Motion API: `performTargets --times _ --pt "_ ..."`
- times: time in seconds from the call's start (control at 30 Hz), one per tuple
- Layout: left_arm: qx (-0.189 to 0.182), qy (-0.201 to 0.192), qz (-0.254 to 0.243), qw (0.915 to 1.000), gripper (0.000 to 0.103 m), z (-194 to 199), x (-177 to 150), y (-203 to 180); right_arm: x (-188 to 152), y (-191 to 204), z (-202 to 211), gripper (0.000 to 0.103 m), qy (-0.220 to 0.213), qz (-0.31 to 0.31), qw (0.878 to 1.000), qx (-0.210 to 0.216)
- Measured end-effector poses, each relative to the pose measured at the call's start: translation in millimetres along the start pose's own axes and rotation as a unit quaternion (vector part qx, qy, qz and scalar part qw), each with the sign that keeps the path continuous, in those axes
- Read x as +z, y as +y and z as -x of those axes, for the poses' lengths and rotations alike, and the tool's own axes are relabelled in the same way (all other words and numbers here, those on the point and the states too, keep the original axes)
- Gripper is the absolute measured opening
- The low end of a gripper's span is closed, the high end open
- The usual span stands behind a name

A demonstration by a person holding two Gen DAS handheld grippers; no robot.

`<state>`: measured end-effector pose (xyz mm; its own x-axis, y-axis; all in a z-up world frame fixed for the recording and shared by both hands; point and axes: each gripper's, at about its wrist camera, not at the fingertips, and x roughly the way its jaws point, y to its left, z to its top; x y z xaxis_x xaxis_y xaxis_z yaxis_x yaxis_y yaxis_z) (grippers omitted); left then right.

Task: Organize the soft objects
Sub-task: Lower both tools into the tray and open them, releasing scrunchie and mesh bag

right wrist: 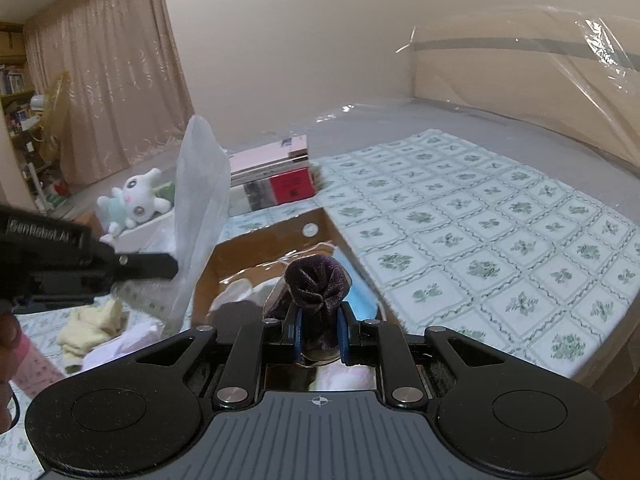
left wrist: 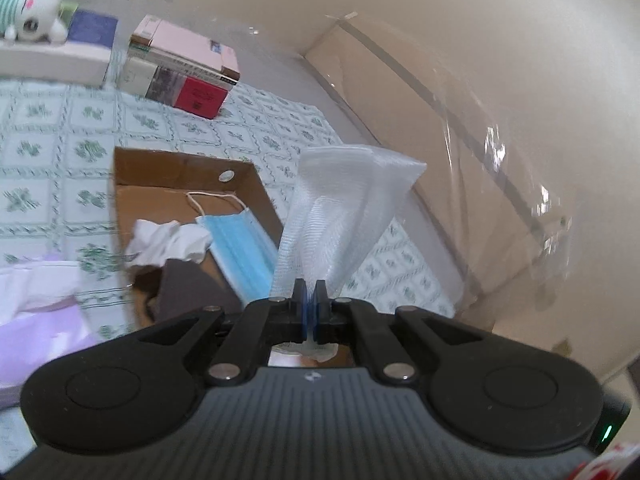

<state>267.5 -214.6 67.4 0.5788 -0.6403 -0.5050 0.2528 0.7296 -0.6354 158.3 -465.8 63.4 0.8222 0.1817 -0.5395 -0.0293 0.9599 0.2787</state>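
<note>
Left gripper (left wrist: 309, 286) clamped tight on white mesh cloth (left wrist: 344, 208); cloth fanned upward from the pads, held in the air just past the right wall of the box (left wrist: 262, 190). From the right wrist view, same cloth (right wrist: 200, 200) hung as a tall pale strip at the box's left front corner, with the left gripper (right wrist: 166, 266) coming in from the left edge.

Right gripper (right wrist: 319, 320) closed on a bunched dark cloth (right wrist: 318, 280), pads pressed on either side of it, poised over the box's open top (right wrist: 256, 240).

Inside the box: blue mask (left wrist: 240, 248) along the right wall, crumpled white tissue (left wrist: 168, 240) beside it, touching; a dark piece (left wrist: 188, 288) nearer the camera, possibly the same dark cloth, though hard to tell from this angle.

Sat on a green-patterned sheet (right wrist: 480, 216); wide bare stretch of sheet to the right of the box, up to the clear plastic film (right wrist: 580, 80) by the wall. Tighter on the far side: stack of books (left wrist: 184, 68) just beyond the box, plush toy (left wrist: 36, 4) in a white tray (left wrist: 52, 62) near them. On the left: yellow cloth (right wrist: 92, 328) and pale lilac fabric (left wrist: 36, 328) heaped near the box, crowding that edge; a person's hand (right wrist: 8, 344) at the frame edge.
</note>
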Motion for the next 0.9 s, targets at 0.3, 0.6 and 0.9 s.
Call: performTargets --times 0.3,0.6,0.9 --pt "0.074 0.046 -0.007 0.9962 0.002 -51.7 -22.5 35.3 -9.1 -10.6 -43.4 0.017 0.036 0.002 0.999 -0.004" --pt "0.137 0.065 -0.087 0.9846 0.003 -72.1 -36.7 44.9 -13.1 1.4 -76.3 0.017 0.058 0.032 0.998 0.003" --pt "0.148 0.064 -0.093 0.9826 0.033 -71.6 -38.5 39.0 -15.6 2.8 -99.3 0.017 0.083 0.050 0.995 -0.003"
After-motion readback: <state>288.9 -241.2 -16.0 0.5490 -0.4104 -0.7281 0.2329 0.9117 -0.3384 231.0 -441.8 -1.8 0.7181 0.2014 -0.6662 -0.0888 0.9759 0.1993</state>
